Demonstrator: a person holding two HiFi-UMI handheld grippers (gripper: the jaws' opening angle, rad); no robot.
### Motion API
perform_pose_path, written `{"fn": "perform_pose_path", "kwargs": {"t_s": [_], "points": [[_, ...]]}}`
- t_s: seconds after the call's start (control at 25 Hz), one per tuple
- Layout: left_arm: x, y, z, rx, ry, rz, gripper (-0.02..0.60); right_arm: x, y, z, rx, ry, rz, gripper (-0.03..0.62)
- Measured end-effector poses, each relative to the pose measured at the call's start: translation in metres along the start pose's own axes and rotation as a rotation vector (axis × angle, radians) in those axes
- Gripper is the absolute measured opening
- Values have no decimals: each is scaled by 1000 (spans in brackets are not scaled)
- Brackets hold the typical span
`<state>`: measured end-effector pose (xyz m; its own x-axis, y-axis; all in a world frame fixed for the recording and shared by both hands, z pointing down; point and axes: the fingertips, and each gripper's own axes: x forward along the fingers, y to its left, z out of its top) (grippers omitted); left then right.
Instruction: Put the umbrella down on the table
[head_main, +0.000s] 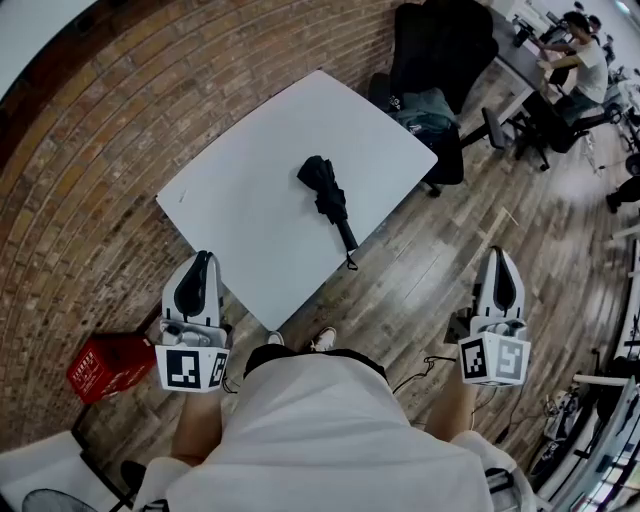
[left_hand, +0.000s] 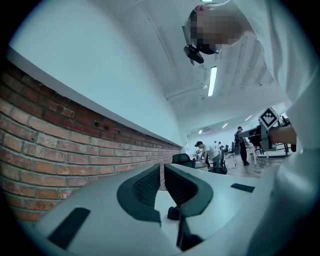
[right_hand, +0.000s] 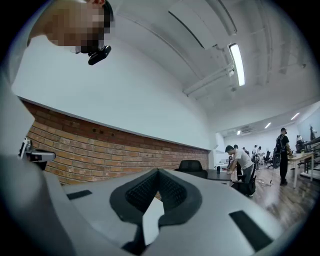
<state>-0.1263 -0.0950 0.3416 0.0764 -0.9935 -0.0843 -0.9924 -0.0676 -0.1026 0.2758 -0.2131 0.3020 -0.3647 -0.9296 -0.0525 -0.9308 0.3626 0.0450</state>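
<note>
Umbrella (head_main: 328, 200) first: it is black, folded, and lies flat on the white tabletop (head_main: 250, 190), well apart from both grippers. Closest in, the person stands in pale clothes with shoes (head_main: 322, 340) at the tabletop's near corner. The left gripper (head_main: 205, 258) is held level beside that corner; its fingers (left_hand: 145, 187) are drawn together with only a thin slit between them and nothing in it. The right gripper (head_main: 498, 252) hangs over the wooden floor (head_main: 430, 270), its fingers (right_hand: 175, 192) pressed tip to tip, empty too. A red crate (head_main: 110, 365) sits on the floor by the left gripper. On the tabletop, the umbrella's slim handle end points toward the near right edge. Past it are a brick wall (head_main: 90, 150), a black chair (head_main: 440, 50), and a person (head_main: 585, 60) bent over a desk.
</note>
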Motion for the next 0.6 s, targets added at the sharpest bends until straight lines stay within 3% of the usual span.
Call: {"fn": "perform_pose_path", "kwargs": {"t_s": [0.6], "points": [[-1,-4,-4,21,29,39,46,20,10,-20,31,26,79,18]]}}
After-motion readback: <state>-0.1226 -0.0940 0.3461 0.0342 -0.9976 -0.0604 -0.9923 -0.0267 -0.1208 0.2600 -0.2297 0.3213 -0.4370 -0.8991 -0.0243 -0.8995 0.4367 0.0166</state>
